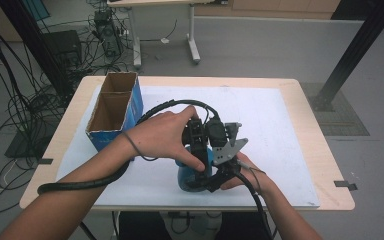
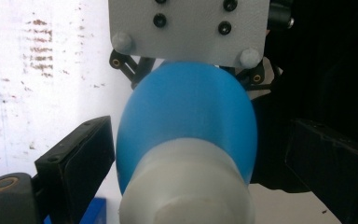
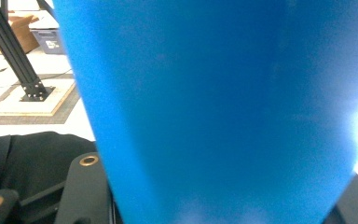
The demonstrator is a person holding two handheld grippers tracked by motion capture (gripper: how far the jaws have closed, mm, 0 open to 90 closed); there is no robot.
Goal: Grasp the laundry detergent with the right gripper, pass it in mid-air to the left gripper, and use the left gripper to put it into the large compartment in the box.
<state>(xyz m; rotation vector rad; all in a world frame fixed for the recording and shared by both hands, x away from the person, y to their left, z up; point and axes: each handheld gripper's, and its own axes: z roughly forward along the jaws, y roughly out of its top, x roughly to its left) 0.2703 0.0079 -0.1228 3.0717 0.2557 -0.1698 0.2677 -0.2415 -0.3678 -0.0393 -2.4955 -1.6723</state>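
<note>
Bottle (image 2: 186, 126), blue with a white cap end pointing back at the left gripper (image 2: 191, 158), lies lengthwise between its spread fingers (image 2: 77, 156), untouched, while the right gripper (image 1: 219, 176) clasps its far end.

Black grippers with thick black cables, one topped by a grey screwed plate (image 1: 228, 145); bare forearms.

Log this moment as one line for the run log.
object: blue bottle with white cap | left gripper: jaws open either side of cap end | right gripper: at bottle body, grip unclear | cardboard box: open, rear left
</note>
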